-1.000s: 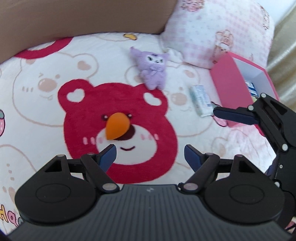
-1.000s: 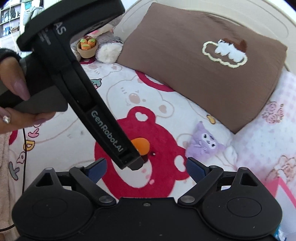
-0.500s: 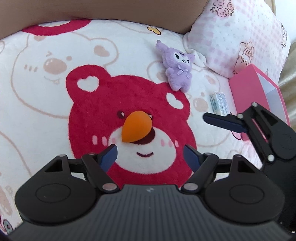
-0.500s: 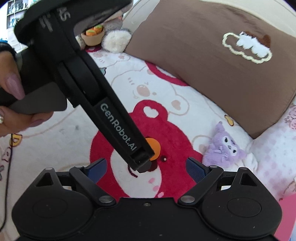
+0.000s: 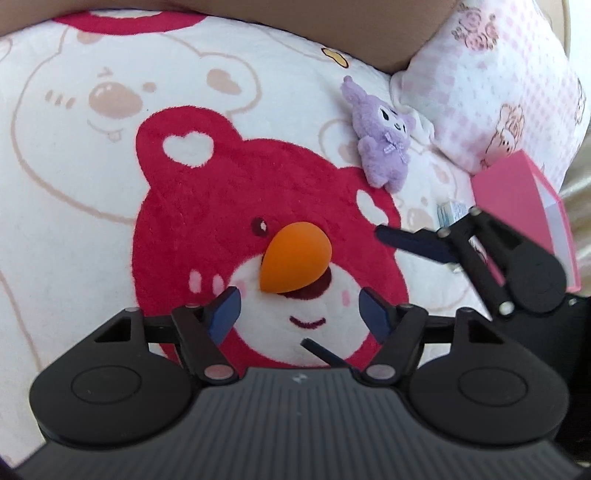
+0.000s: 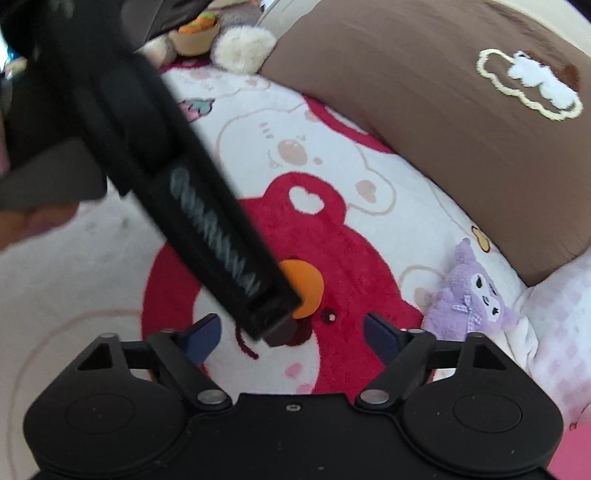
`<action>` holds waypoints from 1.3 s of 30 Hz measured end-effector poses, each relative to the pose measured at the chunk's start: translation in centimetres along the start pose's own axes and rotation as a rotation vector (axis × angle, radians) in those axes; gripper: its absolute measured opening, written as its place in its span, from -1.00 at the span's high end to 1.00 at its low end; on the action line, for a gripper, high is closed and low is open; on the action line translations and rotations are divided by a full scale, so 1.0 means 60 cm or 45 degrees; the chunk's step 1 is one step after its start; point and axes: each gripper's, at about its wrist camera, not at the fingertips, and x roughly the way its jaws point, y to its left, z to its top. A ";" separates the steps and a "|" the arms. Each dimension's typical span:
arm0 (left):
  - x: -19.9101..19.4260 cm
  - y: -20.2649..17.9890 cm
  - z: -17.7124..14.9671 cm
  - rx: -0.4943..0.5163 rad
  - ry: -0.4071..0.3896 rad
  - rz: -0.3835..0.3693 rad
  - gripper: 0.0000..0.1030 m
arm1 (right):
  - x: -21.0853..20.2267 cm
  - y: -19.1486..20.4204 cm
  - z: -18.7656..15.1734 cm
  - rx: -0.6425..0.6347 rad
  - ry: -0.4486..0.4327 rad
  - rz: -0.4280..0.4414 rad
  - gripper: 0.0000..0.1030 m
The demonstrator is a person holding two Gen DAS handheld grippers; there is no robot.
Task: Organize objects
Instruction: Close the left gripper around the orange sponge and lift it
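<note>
An orange teardrop sponge (image 5: 295, 256) lies on the red bear face of the blanket (image 5: 207, 206). My left gripper (image 5: 300, 314) is open and empty, its blue pads just short of the sponge. In the right wrist view the sponge (image 6: 306, 288) is partly hidden behind the left gripper's body. My right gripper (image 6: 291, 338) is open and empty, hovering to the right of the sponge. A purple plush toy (image 5: 382, 147) lies further right, near the pillows; it also shows in the right wrist view (image 6: 467, 295).
A pink open box (image 5: 524, 206) sits at the right with a small packet (image 5: 450, 212) beside it. A brown pillow (image 6: 461, 122) and a pink checked pillow (image 5: 491, 81) line the far side. A small pot with carrots (image 6: 195, 31) stands far left.
My left gripper has moved forward and down toward the orange sponge, which now lies close to its pads. My right gripper has shifted closer to the bear face too.
</note>
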 end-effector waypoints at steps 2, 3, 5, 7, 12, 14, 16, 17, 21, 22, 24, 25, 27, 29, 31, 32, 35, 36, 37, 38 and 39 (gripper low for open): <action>0.002 0.002 0.000 0.013 -0.013 0.015 -0.26 | 0.007 0.002 -0.001 -0.017 0.004 -0.007 -0.58; 0.003 0.004 0.001 0.012 -0.017 0.012 -0.25 | 0.011 0.002 -0.002 -0.019 0.006 -0.004 -0.55; 0.006 0.010 0.002 -0.007 -0.020 -0.011 -0.25 | 0.015 0.001 -0.002 -0.018 0.005 0.008 -0.53; 0.006 0.017 0.004 -0.028 -0.039 -0.036 -0.25 | 0.019 0.003 -0.001 -0.017 0.001 0.014 -0.52; 0.014 0.025 0.010 -0.037 -0.082 -0.010 -0.25 | 0.032 0.007 0.000 -0.020 -0.004 0.020 -0.52; 0.019 0.025 0.009 -0.030 -0.082 -0.004 -0.25 | 0.039 0.006 0.001 -0.008 -0.012 0.024 -0.52; 0.021 0.021 0.007 0.003 -0.088 0.017 -0.19 | 0.044 0.005 0.002 0.010 -0.024 0.028 -0.47; 0.021 0.019 0.006 0.018 -0.092 0.027 -0.16 | 0.045 0.004 0.001 0.023 -0.030 0.031 -0.43; 0.018 0.015 0.006 -0.009 -0.128 0.029 0.03 | 0.047 -0.001 0.000 0.083 -0.050 0.063 -0.13; 0.018 0.015 0.004 -0.008 -0.136 0.025 0.06 | 0.047 0.000 0.000 0.087 -0.051 0.071 -0.11; 0.018 0.016 0.003 -0.017 -0.139 0.011 0.18 | 0.047 0.004 0.002 0.075 -0.053 0.058 -0.09; 0.018 0.017 0.002 -0.029 -0.141 -0.003 0.22 | 0.047 0.005 0.003 0.073 -0.052 0.054 -0.08; 0.017 0.016 0.001 -0.036 -0.144 -0.007 0.23 | 0.046 0.006 0.003 0.092 -0.053 0.051 -0.08; 0.018 0.014 -0.001 -0.020 -0.146 -0.001 0.23 | 0.046 0.005 0.001 0.124 -0.054 0.050 -0.08; 0.020 0.012 -0.002 -0.017 -0.147 0.005 0.23 | 0.047 0.005 -0.001 0.163 -0.055 0.051 -0.07; 0.020 0.011 -0.002 -0.015 -0.148 0.008 0.23 | 0.047 0.004 -0.002 0.181 -0.055 0.051 -0.07; 0.020 0.010 -0.004 -0.024 -0.143 -0.005 0.23 | 0.041 0.005 -0.001 0.208 -0.044 0.040 -0.05; 0.020 0.009 -0.005 -0.019 -0.143 -0.007 0.23 | 0.038 0.008 -0.002 0.217 -0.042 0.033 -0.05; 0.019 0.007 -0.006 -0.009 -0.142 -0.008 0.23 | 0.036 0.011 -0.003 0.217 -0.042 0.025 -0.05; 0.020 0.005 -0.008 -0.002 -0.141 -0.011 0.23 | 0.035 0.013 -0.004 0.214 -0.042 0.017 -0.05; 0.020 0.004 -0.009 0.001 -0.139 -0.020 0.23 | 0.033 0.016 -0.006 0.210 -0.042 0.012 -0.05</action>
